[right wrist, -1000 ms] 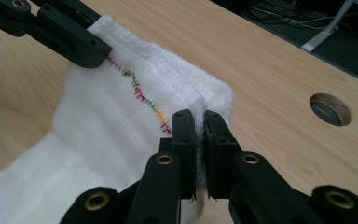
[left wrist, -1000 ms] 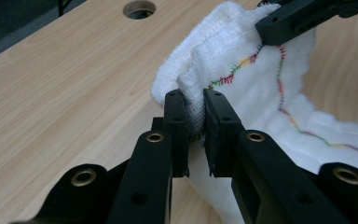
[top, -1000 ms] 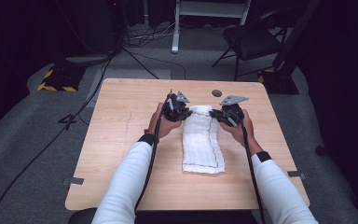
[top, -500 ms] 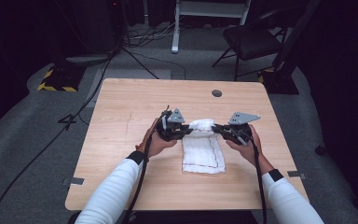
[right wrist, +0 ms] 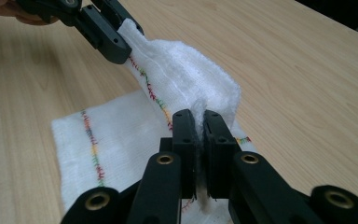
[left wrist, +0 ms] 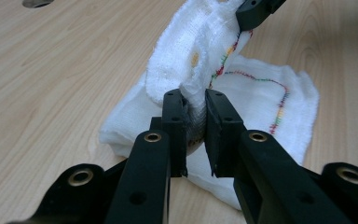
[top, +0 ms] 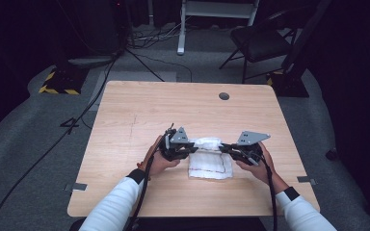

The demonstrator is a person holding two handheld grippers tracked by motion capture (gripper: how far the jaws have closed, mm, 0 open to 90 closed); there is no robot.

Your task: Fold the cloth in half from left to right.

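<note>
The white cloth (top: 211,162), stitched with multicoloured thread, lies on the wooden counter (top: 139,110) toward your near edge, between your two hands. Its far edge is lifted off the lower layer and stretched as a raised fold from one gripper to the other; the rest lies flat beneath.

Your left gripper (left wrist: 195,122) is clenched on the left end of that raised edge: in the left gripper view a bunch of cloth sits squeezed between the pads. Your right gripper (right wrist: 200,128) is clamped on the right end, with only a thin pinch of fabric between its nearly touching pads.

In the high view the left gripper (top: 191,149) and right gripper (top: 224,148) point toward each other across the cloth, just above it.

A round cable hole (top: 224,96) sits in the far part of the counter, well apart from the cloth.
</note>
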